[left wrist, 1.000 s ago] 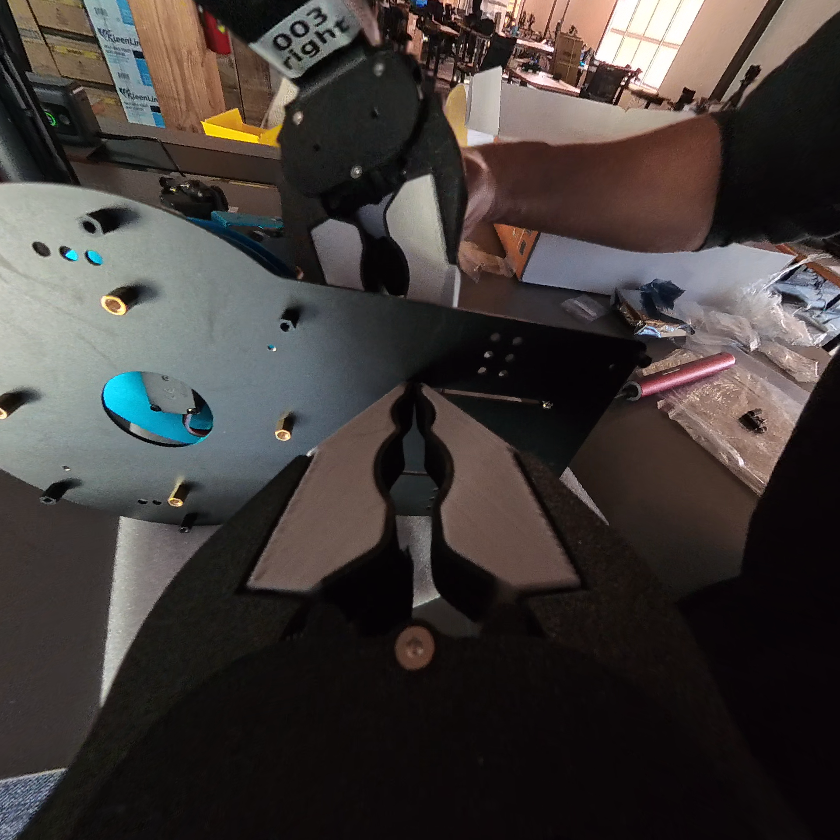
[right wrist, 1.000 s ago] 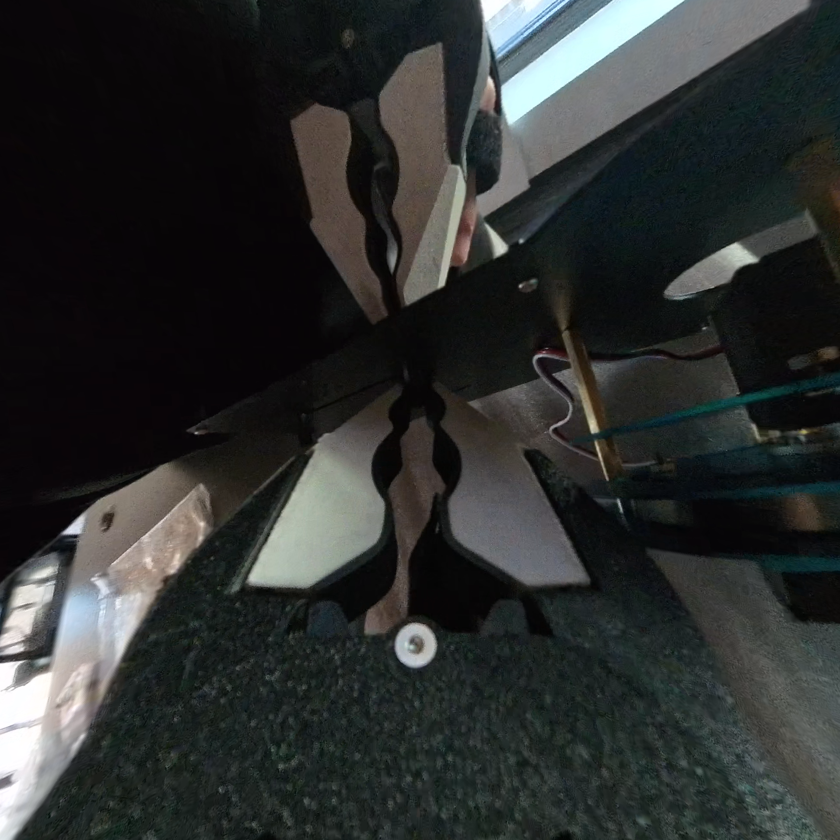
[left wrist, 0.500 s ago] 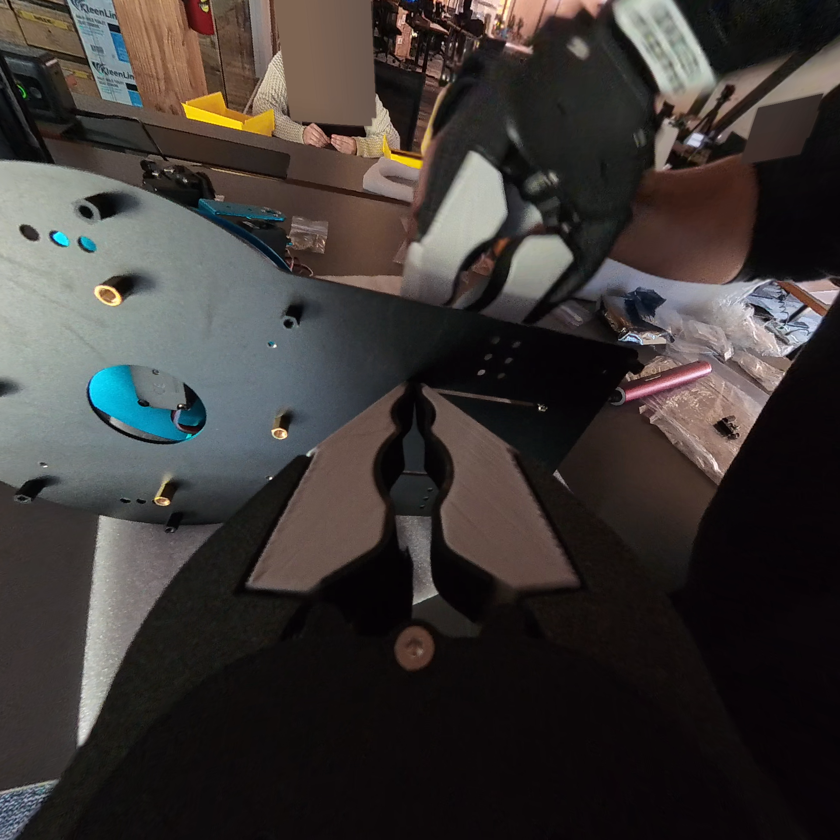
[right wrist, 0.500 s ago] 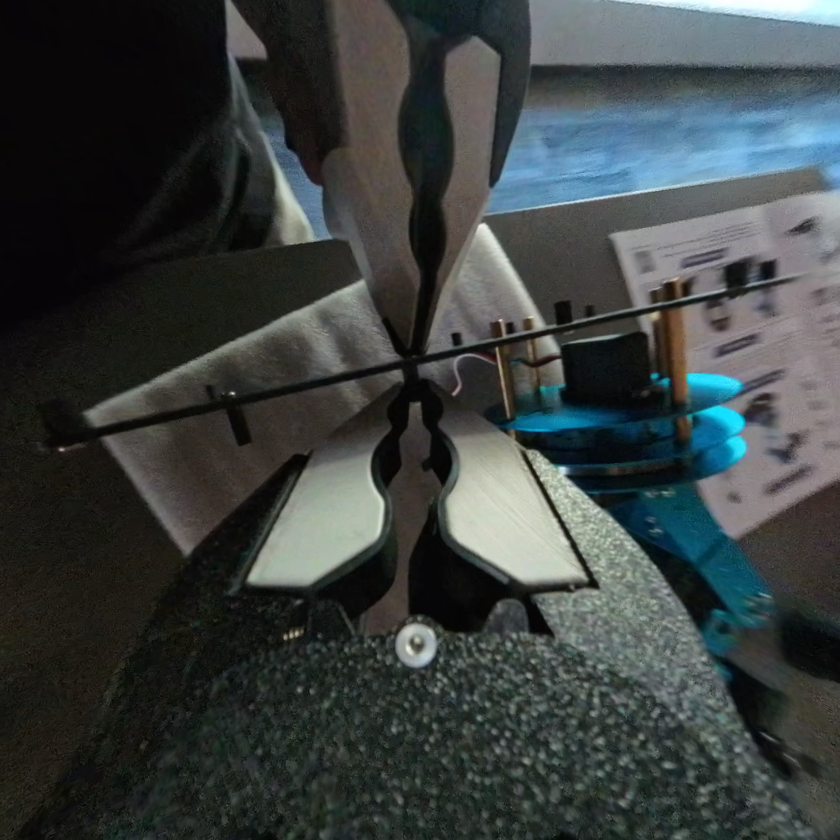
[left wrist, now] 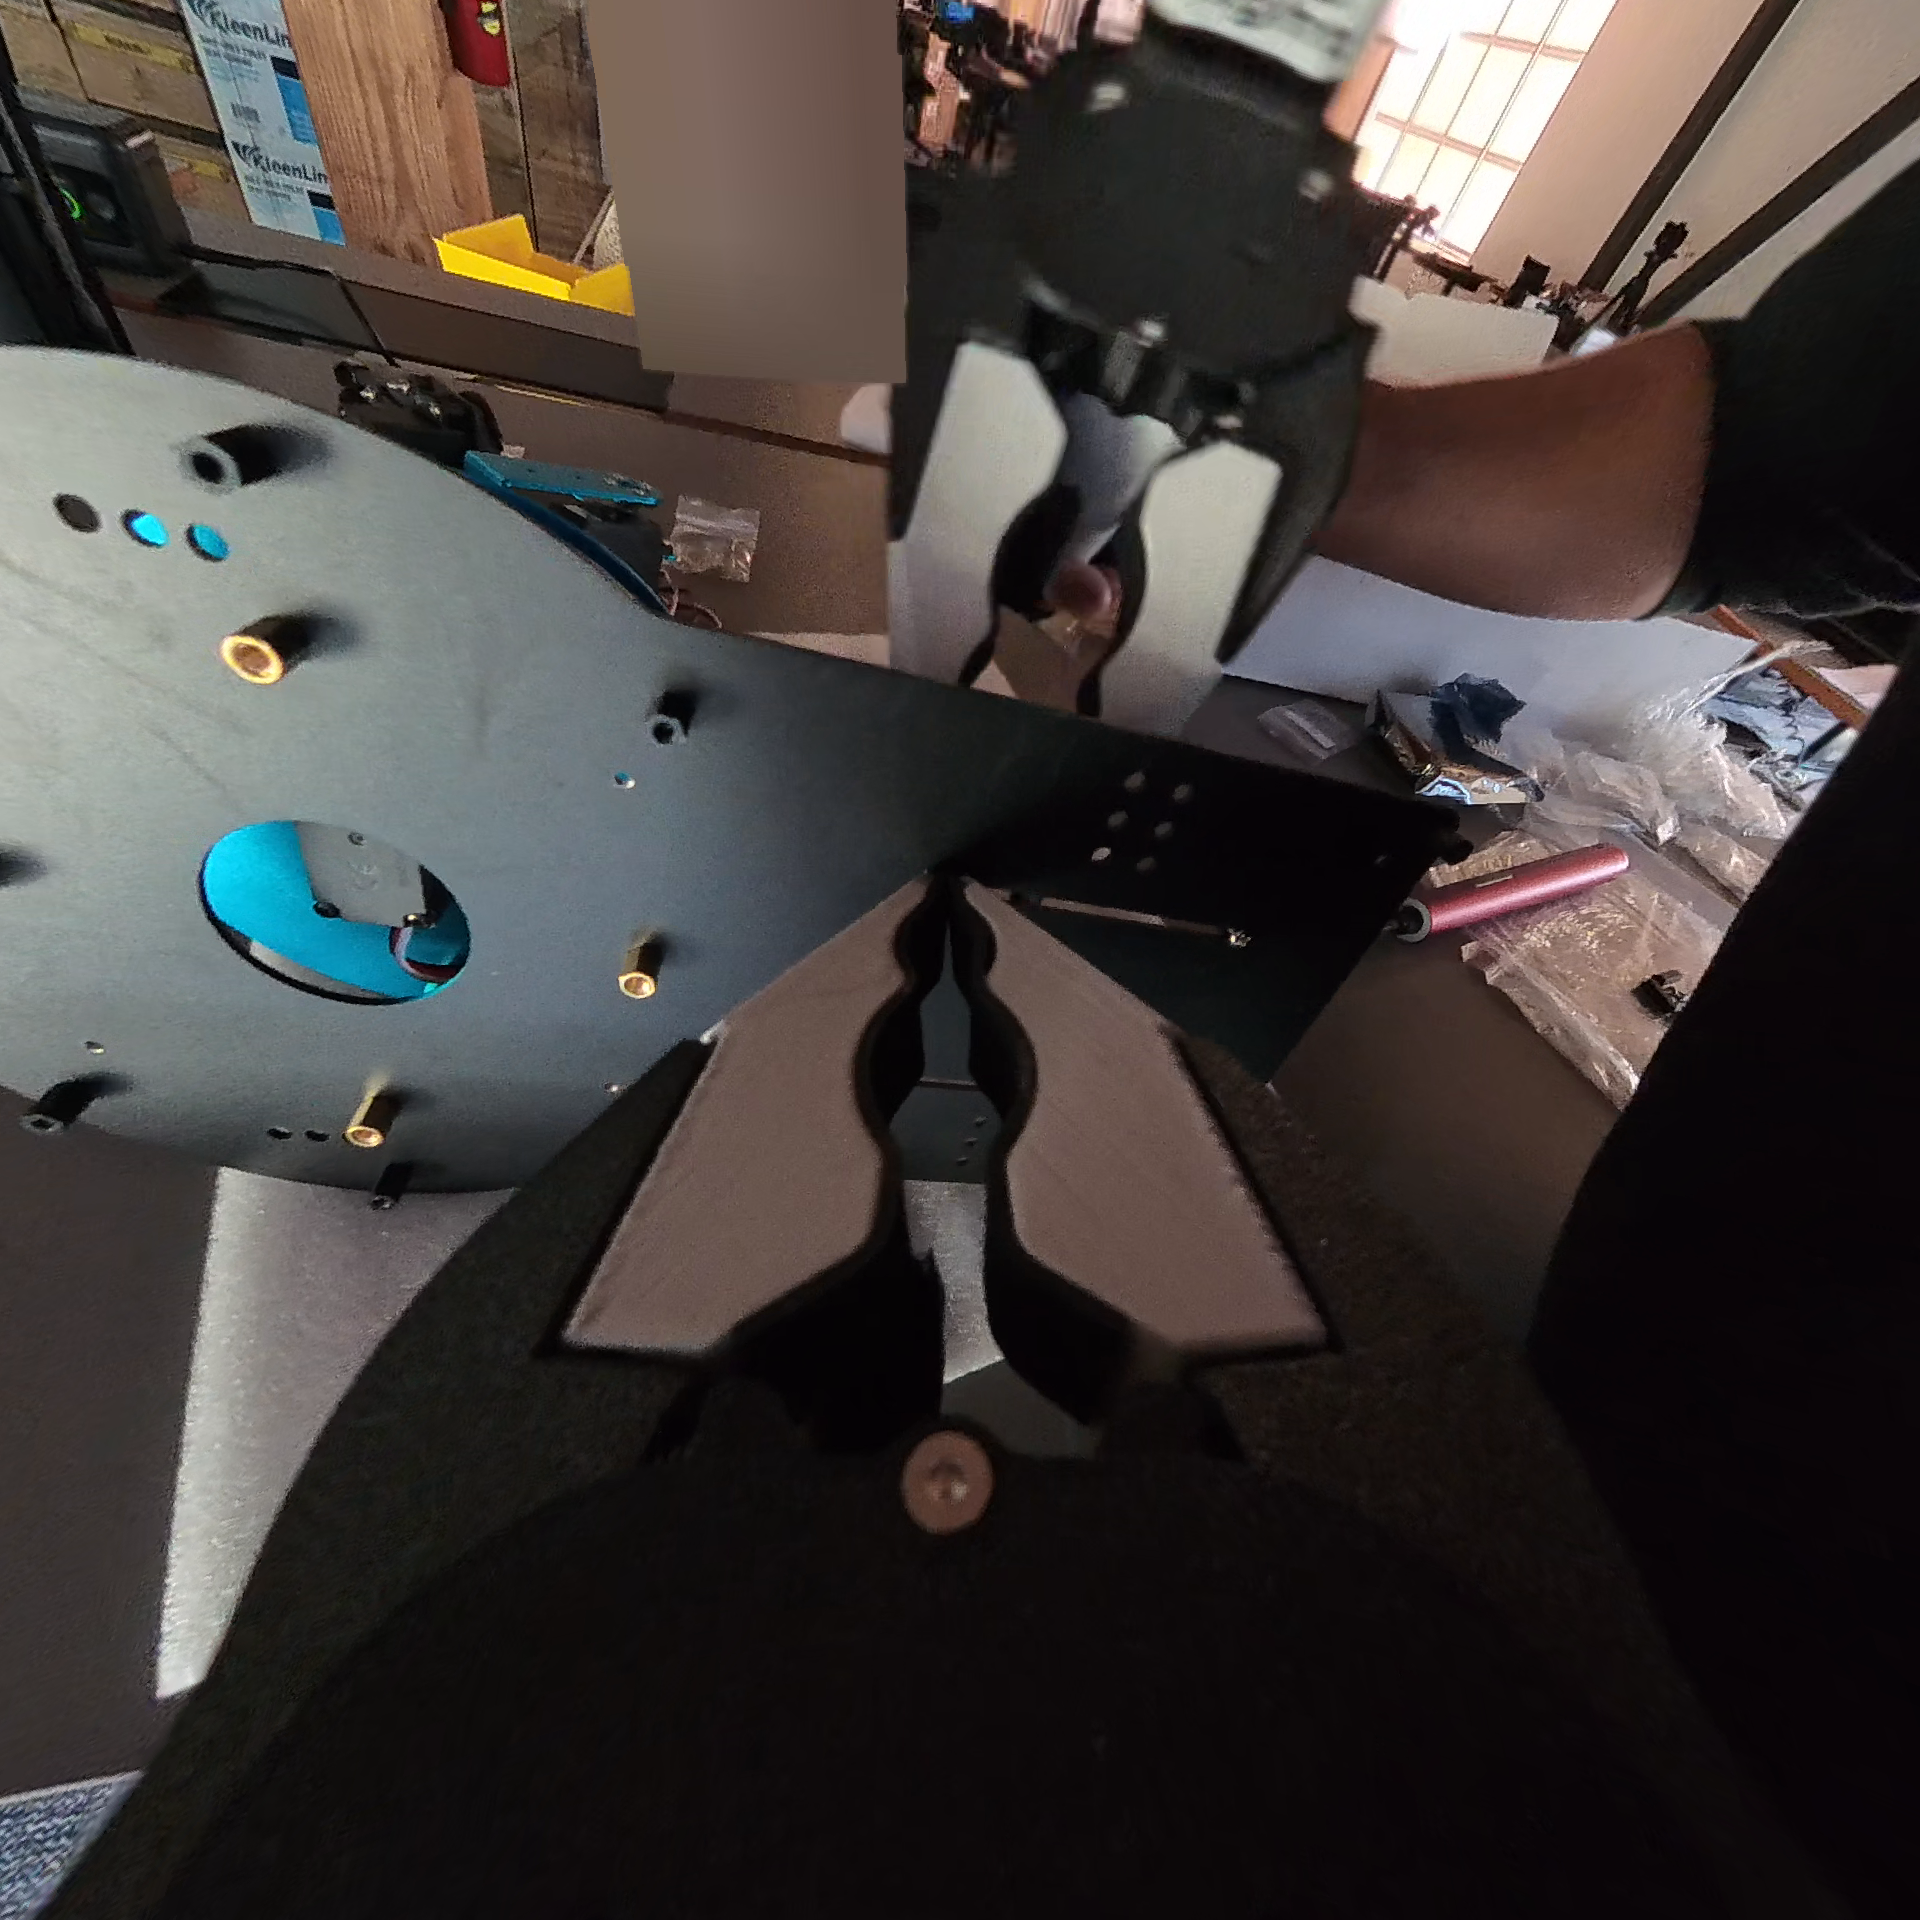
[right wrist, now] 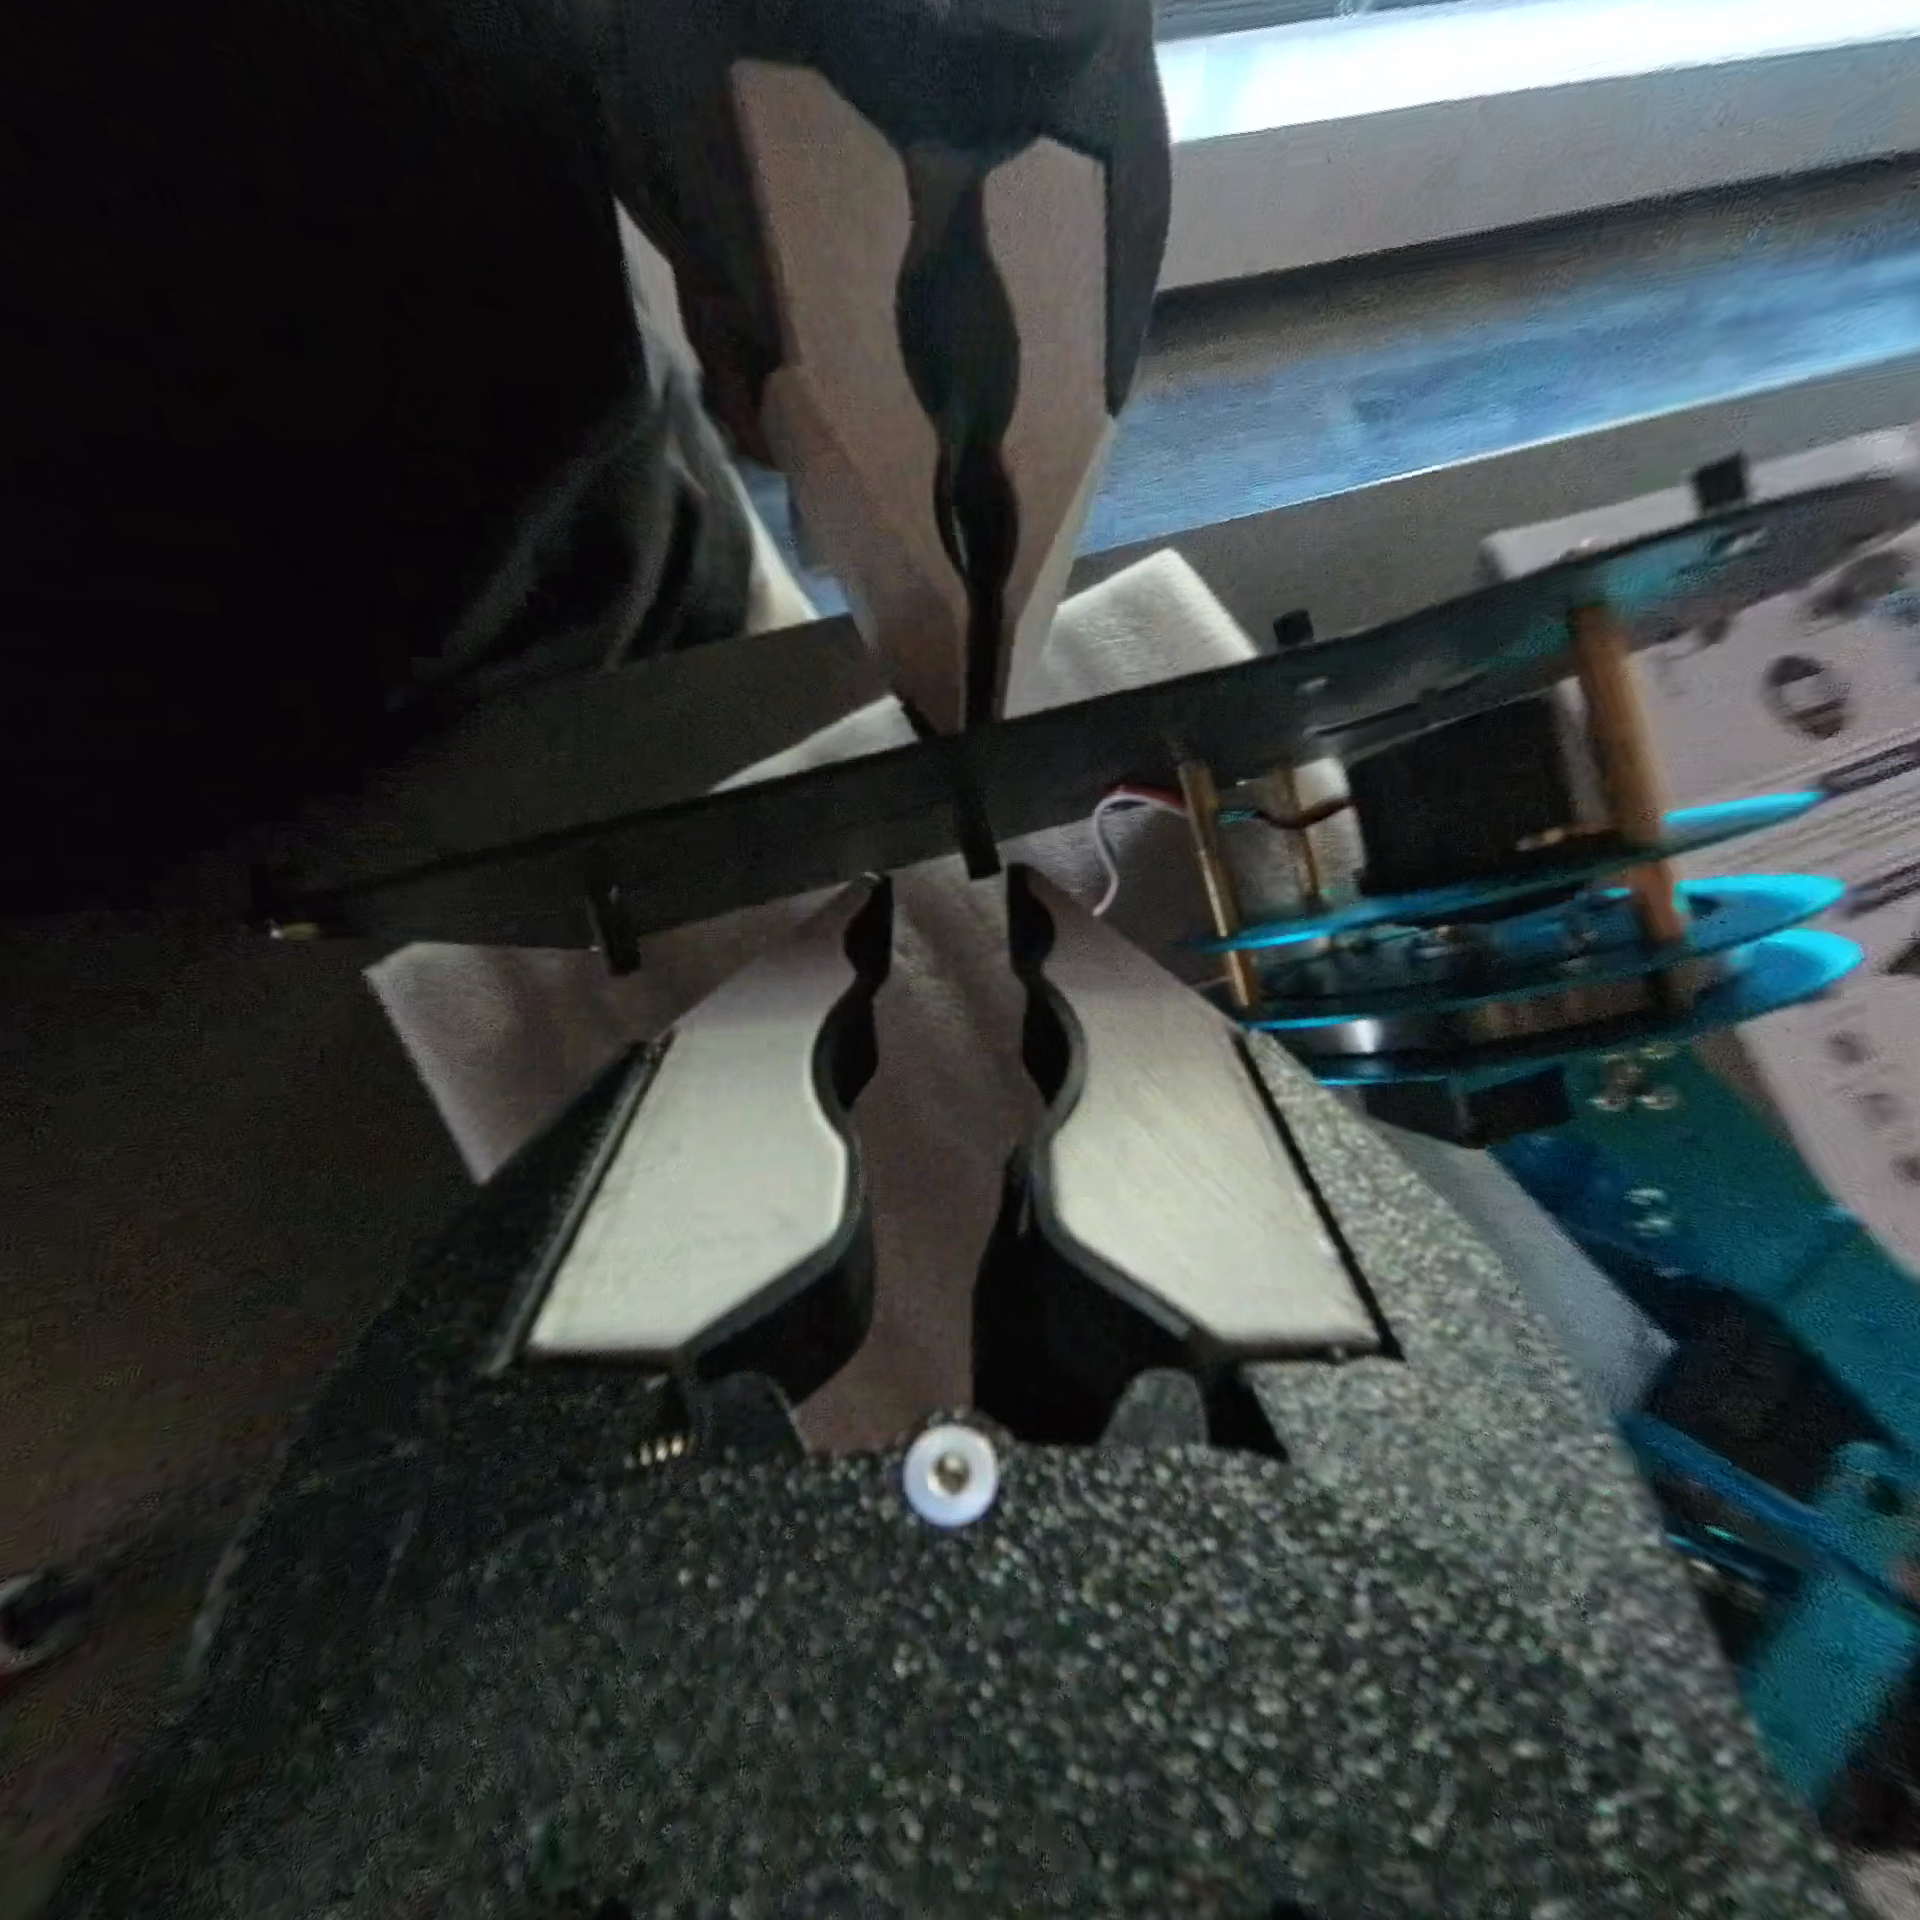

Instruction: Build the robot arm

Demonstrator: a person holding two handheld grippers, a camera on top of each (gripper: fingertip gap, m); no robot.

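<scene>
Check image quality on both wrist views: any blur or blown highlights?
Left wrist view: black plate fairly sharp, the right hand-held gripper motion-blurred, window blown out. Right wrist view: blue discs and right side smeared, upper left nearly black.

Dark table [left wrist: 1434, 1081]; foam sheet [left wrist: 301, 1340], bags [left wrist: 1600, 935].

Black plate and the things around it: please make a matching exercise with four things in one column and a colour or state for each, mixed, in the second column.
Things:
1. left gripper
2. right gripper
3. plate
4. tool handle

Colour or state:
A. dark red, lying on the table
B. open, near the plate's edge
C. black, with brass standoffs
D. shut on the plate's edge

Pairs: 1-D, 2-B, 3-C, 4-A
</scene>
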